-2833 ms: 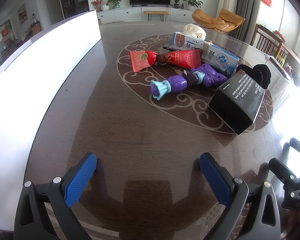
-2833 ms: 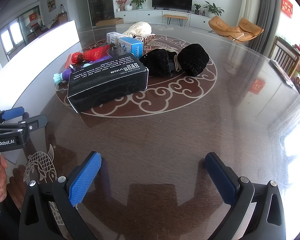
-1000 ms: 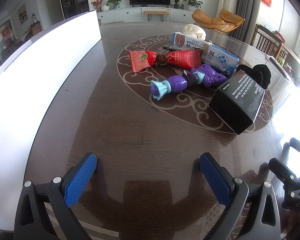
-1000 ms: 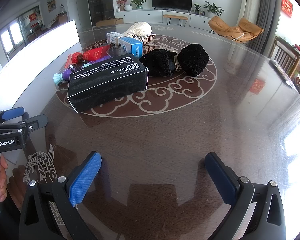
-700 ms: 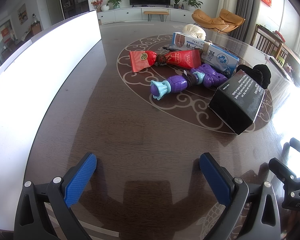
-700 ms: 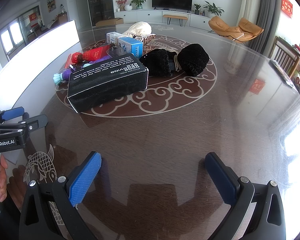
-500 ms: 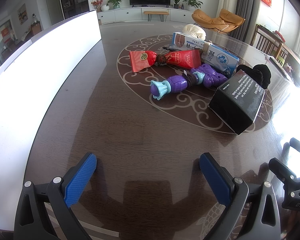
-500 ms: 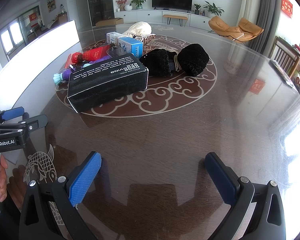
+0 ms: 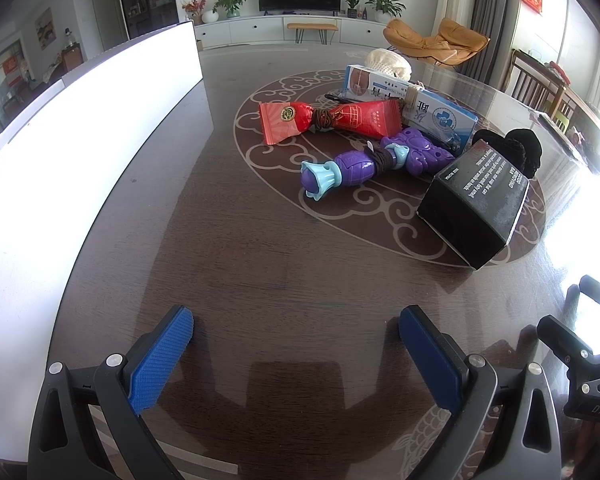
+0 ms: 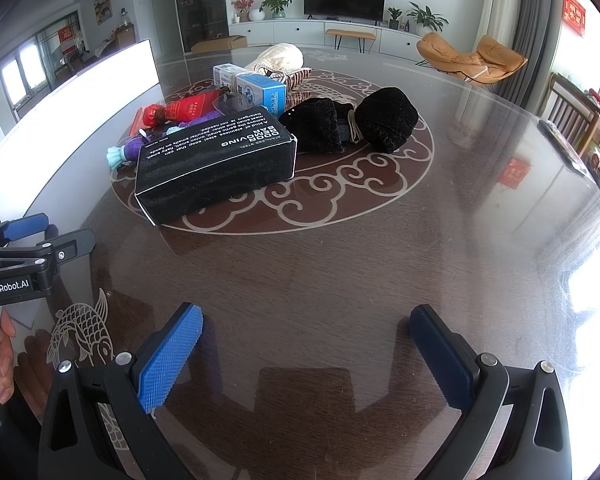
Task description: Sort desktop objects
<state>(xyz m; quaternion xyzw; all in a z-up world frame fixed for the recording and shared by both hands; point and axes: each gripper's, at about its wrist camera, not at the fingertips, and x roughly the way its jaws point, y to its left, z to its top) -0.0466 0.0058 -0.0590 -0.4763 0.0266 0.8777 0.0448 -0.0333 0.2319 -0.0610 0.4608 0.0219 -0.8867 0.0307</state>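
Note:
A cluster of objects lies on the round dark table (image 9: 260, 264): a black box (image 9: 476, 204) (image 10: 216, 164), a purple toy (image 9: 372, 162), a red packet (image 9: 328, 120) tied with cord, a blue-white box (image 9: 440, 118) (image 10: 262, 94), a second white box (image 9: 374, 84), a black knit bundle (image 10: 352, 124) and a cream knit item (image 10: 280, 60). My left gripper (image 9: 296, 326) is open and empty, low over the near table. My right gripper (image 10: 306, 320) is open and empty, near the front edge, well short of the black box.
A bright white panel (image 9: 72, 152) runs along the table's left side. The left gripper's body (image 10: 24, 264) and a hand show at the right view's left edge. Chairs (image 10: 572, 120) stand at the far right.

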